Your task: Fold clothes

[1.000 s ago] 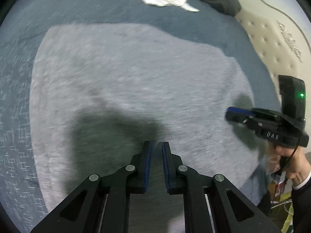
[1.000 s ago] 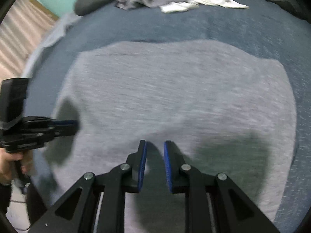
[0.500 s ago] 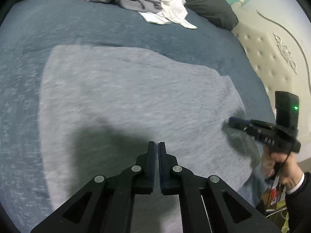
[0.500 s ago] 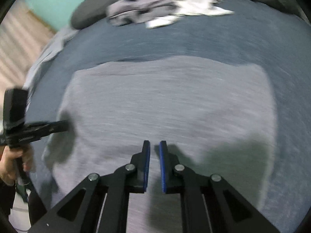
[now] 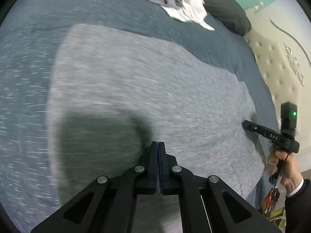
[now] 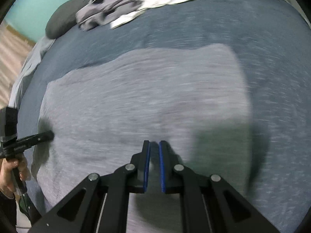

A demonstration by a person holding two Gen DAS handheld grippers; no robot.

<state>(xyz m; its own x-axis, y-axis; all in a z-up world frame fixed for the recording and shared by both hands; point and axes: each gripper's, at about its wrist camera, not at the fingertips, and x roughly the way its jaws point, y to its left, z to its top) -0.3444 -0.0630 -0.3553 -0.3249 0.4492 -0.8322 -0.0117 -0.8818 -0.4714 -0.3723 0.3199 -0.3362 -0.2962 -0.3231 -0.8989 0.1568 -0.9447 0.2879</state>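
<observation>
Grey garment (image 5: 147,89) lies spread flat on the blue-grey bed cover (image 5: 29,62), filling the middle of both wrist views, blurred by motion. Left gripper (image 5: 157,145) sits over the near edge of the garment toward its left side, jaws pressed together, blue pads meeting; whether a fold of cloth is caught between them can't be told. Right gripper (image 6: 154,144) sits over the near edge toward the garment's right side, pads almost together with a narrow slit between them, grey fabric showing through the slit, pinch itself unclear. Each gripper shows in the other's view, tip right at the garment's side edge, held by a hand (image 5: 283,167). A heap of grey and white clothes (image 6: 124,3) lies well apart at the far end of the bed, beside a dark pillow (image 5: 223,9). Tufted cream headboard (image 5: 279,68) on the right.
</observation>
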